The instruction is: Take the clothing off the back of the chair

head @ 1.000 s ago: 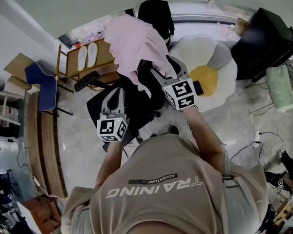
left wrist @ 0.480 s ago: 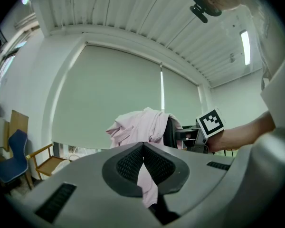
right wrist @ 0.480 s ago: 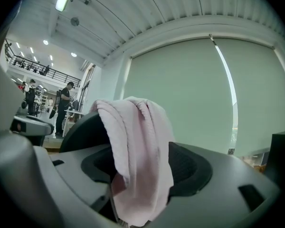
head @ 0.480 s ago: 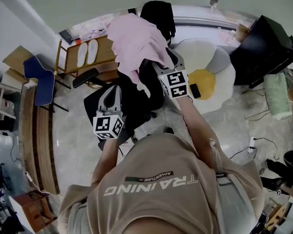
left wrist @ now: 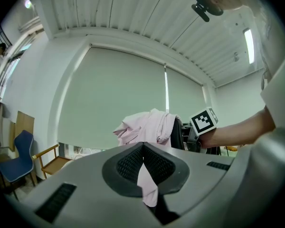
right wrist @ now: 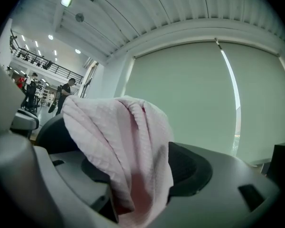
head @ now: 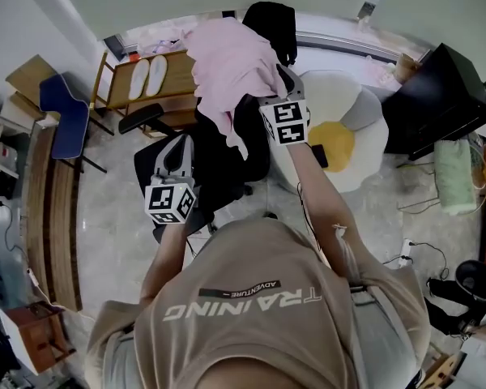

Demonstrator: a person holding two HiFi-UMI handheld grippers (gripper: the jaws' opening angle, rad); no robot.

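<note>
As right tool (head: 279,79) grips clothing (head: 227,59), chair (head: 220,168) beneath

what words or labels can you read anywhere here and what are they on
"TRAINING": large print on the person's shirt, upside down in the head view.
"ADVENTURE": small strip just above it.
Marker cubes: square patterns only, no letters.
Nothing else is readable.

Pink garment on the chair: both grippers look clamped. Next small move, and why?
Probably lift both grippers together, up and away from the chair back. The left gripper is shut on a thin strip of the pink garment, the right gripper on a thick fold, and the bulk drapes over that back, so it must clear the top.
</note>
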